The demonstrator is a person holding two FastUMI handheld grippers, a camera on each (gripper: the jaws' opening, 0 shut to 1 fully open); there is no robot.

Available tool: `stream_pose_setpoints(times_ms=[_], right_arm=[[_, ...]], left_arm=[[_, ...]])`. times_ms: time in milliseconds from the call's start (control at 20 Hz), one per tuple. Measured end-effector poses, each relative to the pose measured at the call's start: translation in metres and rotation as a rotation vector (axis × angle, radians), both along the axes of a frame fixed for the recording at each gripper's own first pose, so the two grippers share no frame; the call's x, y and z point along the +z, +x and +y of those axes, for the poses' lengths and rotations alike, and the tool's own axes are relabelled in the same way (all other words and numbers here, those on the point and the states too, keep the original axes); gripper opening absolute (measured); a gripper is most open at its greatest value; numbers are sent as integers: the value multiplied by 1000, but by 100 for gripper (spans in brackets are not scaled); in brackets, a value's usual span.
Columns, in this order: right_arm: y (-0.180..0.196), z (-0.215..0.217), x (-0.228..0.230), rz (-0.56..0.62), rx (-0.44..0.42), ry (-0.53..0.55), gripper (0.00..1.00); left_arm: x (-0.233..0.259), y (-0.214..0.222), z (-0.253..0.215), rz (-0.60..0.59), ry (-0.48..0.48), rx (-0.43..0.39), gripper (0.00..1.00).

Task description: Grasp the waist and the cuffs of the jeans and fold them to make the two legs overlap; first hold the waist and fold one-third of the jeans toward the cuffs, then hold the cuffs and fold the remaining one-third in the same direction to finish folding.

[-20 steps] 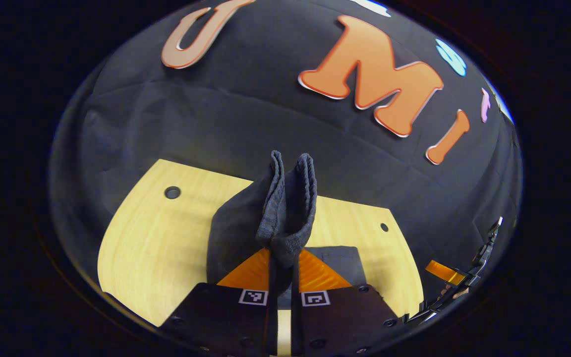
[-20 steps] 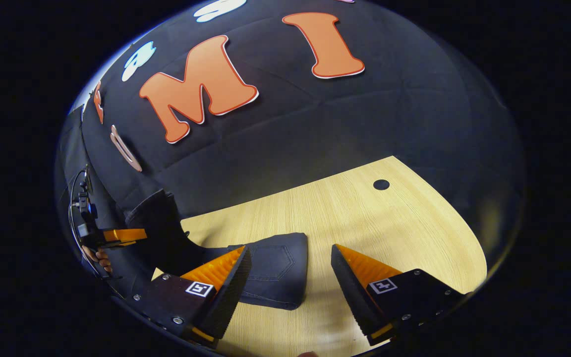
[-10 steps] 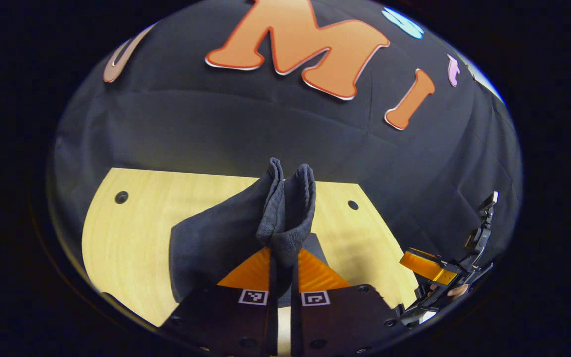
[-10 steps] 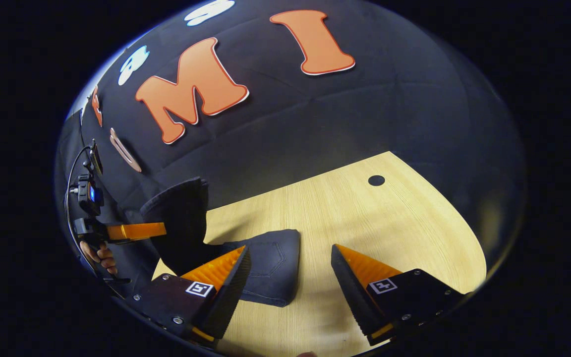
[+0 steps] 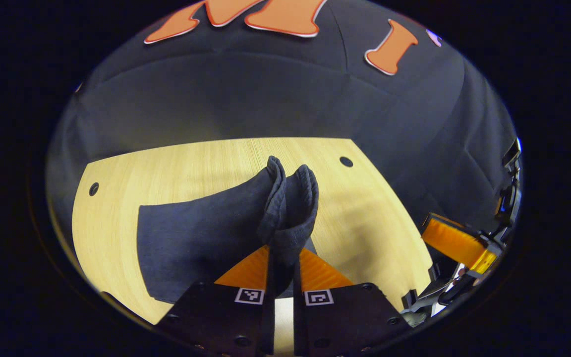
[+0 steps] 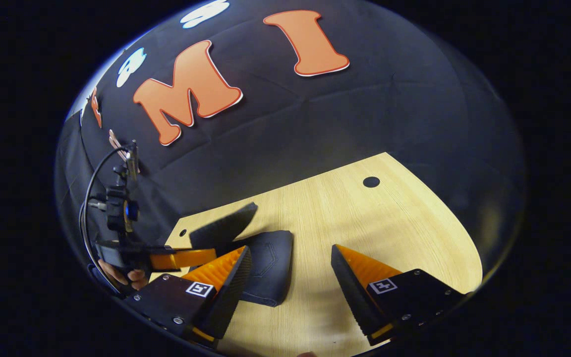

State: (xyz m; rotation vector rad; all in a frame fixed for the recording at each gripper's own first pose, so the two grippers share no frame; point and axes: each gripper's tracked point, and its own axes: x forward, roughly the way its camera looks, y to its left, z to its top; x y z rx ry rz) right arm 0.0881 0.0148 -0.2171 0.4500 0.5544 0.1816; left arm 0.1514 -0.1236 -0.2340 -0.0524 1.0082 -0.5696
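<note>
In the left gripper view, the left gripper (image 5: 281,258) sits at the bottom centre of the frame with its fingers pressed together on a bunched double fold of the dark blue denim jeans (image 5: 201,238). The pinched cloth rises above the fingertips as two rounded ridges in the middle of the frame, held clear of the surface, and from there the denim slopes down to the lower left, where a broad flat panel of it lies on the pale wood-grain worktop (image 5: 365,218). A small round hole (image 5: 346,161) marks the worktop right of centre, and another sits near its left edge. At the lower right edge of this view the right gripper (image 5: 456,243) shows farther off, well apart from the held fold.

In the right gripper view, the right gripper (image 6: 290,277) occupies the bottom of the frame with its fingers spread wide and nothing between them; the worktop (image 6: 365,223) shows through the gap. The folded part of the jeans (image 6: 265,267) lies flat on the worktop at lower centre-left, a stitched pocket facing up, just beside this gripper's left-hand finger and partly behind it. At the lower left of the frame the left gripper (image 6: 186,258) holds a flap of denim raised at a slant above the folded stack, with a person's hand (image 6: 127,275) gripping its handle at the left edge.
</note>
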Motion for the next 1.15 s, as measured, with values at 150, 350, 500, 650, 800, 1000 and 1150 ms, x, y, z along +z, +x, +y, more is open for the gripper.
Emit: stream_pose_setpoints(times_ms=[150,350,500,650,800,1000,1150], right_arm=[[3,-3,3,-25,-5,-18,98],[5,-1,16,-84,-1,-73,98],[8,5,47,-202,-1,-139,98],[10,15,82,-343,1,-233,98],[6,28,114,-463,15,-295,98],[-11,41,135,-559,27,-328,97],[-20,48,148,-618,18,-340,98]], left_arm=[[-3,-13,-11,0,-6,-20,28],[27,-5,6,-128,-4,-5,83],[56,1,31,-251,11,47,83],[91,6,61,-406,20,133,91],[117,-4,79,-542,17,242,97],[121,-23,74,-728,17,359,97],[128,-28,82,-796,-22,426,97]])
